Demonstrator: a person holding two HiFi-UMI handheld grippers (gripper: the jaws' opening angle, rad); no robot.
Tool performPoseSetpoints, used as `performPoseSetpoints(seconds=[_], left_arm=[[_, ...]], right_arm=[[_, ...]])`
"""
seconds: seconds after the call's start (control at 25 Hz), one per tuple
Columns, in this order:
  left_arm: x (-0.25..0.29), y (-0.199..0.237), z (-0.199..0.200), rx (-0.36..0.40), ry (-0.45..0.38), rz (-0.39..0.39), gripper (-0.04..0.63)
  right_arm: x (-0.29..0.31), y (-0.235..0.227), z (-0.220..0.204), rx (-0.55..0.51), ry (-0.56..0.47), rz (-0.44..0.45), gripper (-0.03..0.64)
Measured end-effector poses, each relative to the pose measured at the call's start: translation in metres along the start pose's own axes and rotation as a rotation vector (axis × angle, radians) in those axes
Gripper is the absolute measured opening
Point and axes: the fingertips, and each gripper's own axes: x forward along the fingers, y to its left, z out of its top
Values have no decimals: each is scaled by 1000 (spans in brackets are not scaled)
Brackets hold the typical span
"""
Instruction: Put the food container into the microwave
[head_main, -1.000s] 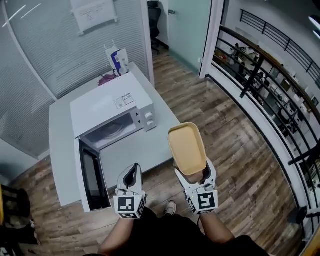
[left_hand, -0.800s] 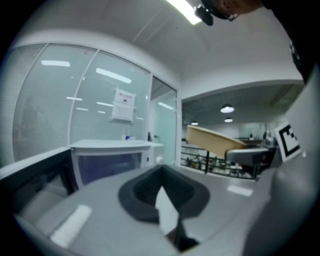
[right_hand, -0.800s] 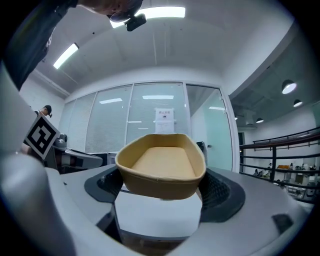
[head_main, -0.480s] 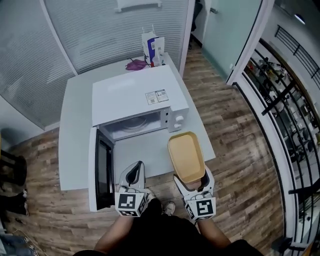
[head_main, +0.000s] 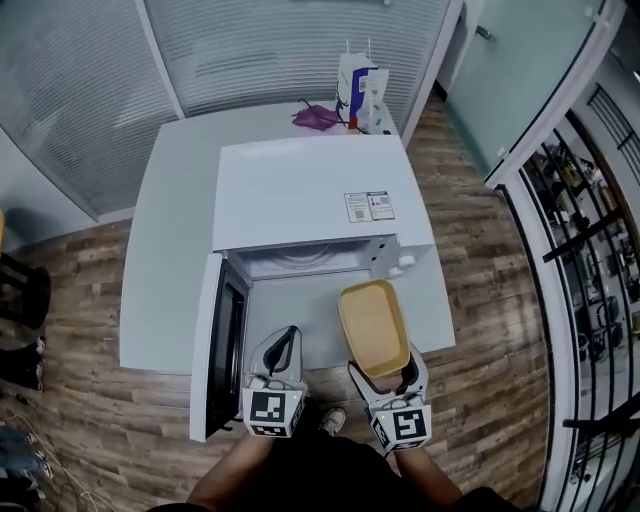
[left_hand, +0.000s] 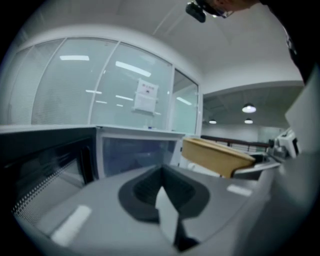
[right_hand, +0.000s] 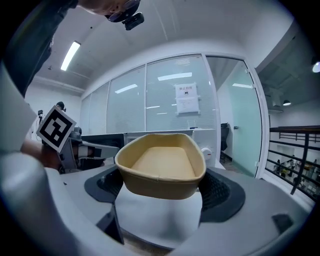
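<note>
The white microwave (head_main: 310, 195) stands on a table with its door (head_main: 228, 340) swung open to the left. Its cavity (head_main: 312, 262) faces me. An empty tan food container (head_main: 373, 325) is held level in front of the cavity's right side, over the table's front edge. My right gripper (head_main: 386, 368) is shut on its near end. In the right gripper view the container (right_hand: 162, 165) sits between the jaws of my right gripper (right_hand: 160, 202). My left gripper (head_main: 283, 342) is shut and empty, just right of the open door. From my left gripper (left_hand: 167, 212) the cavity (left_hand: 135, 152) lies straight ahead.
The grey table (head_main: 170, 250) carries a white and blue carton (head_main: 362, 80) and a purple item (head_main: 315, 118) behind the microwave. Glass partitions close off the back. A black railing (head_main: 590, 230) runs along the wood floor on the right.
The view has closed in on the table, so the microwave now sits square in front. Both grippers have come up to the table's front edge, and the container has stayed in the right one.
</note>
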Motion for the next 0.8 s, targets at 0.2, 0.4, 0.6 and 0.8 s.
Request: performPoseSetpoints(seconds=[0.2,0.4,0.6,0.8], left_arm=[[7,15,-10,-12,30,4,6],[10,31,-9,-38,16,28,6],[14,41,-17,-64,36,67,6],[17,49,-37,-87,77,99,6]], right_arm=[[41,6,3,-28,15,35,476],[77,16,5,-29,23,47,476],[109,29,-4,-27,56,79,476],[136,33,-25,-27,99,108,476]])
